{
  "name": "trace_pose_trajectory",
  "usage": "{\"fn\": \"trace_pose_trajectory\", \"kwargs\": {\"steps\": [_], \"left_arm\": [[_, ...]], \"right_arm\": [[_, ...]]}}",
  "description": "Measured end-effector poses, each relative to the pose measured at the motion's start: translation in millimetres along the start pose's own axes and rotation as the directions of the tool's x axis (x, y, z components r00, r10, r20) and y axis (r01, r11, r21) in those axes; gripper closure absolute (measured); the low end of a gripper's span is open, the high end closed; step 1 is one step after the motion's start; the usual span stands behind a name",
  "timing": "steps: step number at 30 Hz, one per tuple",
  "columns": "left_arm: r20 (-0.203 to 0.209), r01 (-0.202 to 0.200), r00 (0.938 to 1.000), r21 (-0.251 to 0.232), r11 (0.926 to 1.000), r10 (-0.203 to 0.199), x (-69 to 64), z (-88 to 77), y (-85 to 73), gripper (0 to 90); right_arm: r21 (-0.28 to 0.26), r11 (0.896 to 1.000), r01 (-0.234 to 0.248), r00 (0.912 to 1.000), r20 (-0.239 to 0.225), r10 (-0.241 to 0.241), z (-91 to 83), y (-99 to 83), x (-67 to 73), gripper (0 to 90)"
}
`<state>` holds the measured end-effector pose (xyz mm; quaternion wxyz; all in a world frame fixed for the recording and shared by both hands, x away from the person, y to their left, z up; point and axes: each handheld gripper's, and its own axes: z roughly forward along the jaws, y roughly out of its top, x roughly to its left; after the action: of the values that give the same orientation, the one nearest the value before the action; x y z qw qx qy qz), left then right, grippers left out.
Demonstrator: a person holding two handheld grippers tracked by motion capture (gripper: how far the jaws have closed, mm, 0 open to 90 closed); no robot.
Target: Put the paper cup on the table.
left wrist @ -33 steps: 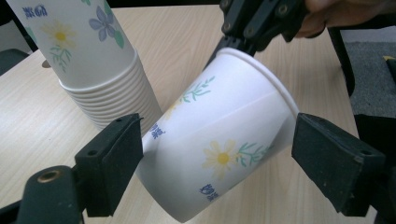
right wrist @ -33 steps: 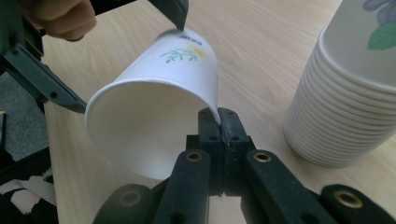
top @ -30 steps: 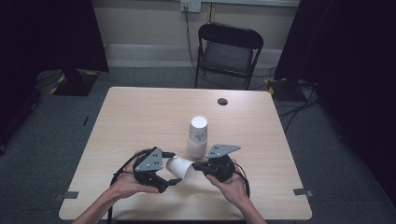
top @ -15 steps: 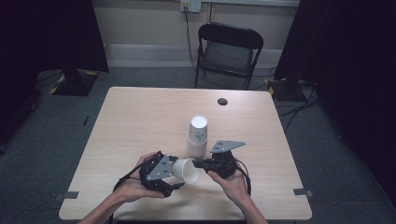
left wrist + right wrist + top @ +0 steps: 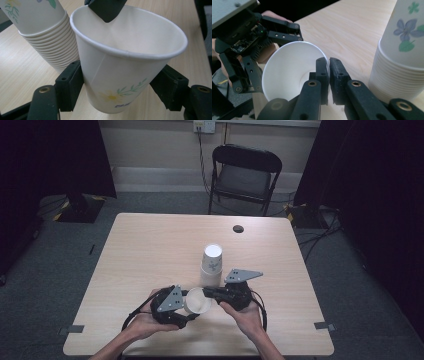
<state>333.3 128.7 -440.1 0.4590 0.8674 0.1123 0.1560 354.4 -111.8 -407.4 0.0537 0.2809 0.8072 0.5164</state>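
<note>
Since earlier frame, left gripper (image 5: 187,312) jaws closing around paper cup (image 5: 198,300). High view: cup near table's (image 5: 150,250) front edge, cup stack (image 5: 211,265) just behind. Left gripper view: jaws flank cup body, seemingly touching. Right gripper view: right gripper (image 5: 329,75) pinches cup rim, nearly shut. Risk: both squeezing could crush thin wall.

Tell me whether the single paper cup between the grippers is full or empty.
Empty: the paper cup shows a bare white inside in both gripper views.
</note>
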Motion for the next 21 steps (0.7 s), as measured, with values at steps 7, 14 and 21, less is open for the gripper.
{"fn": "trace_pose_trajectory", "kwargs": {"steps": [7,14,21], "left_arm": [[0.046,0.097,0.9945,-0.043,0.9944,-0.095,6.5,-4.0,0.2,30.5],[0.032,0.090,0.9956,-0.040,0.9952,-0.088,3.7,-2.2,0.2,30.1],[0.013,0.075,0.9972,-0.048,0.9961,-0.074,-0.9,0.8,2.8,25.3]], "right_arm": [[-0.041,0.999,0.008,0.9999,0.013,-0.007,-3.4,0.7,0.0,74.9],[-0.029,1.000,-0.012,0.9999,0.012,0.012,1.2,0.9,1.5,86.0],[0.008,0.999,-0.050,0.9984,0.027,0.050,4.6,3.6,2.8,88.2]]}}
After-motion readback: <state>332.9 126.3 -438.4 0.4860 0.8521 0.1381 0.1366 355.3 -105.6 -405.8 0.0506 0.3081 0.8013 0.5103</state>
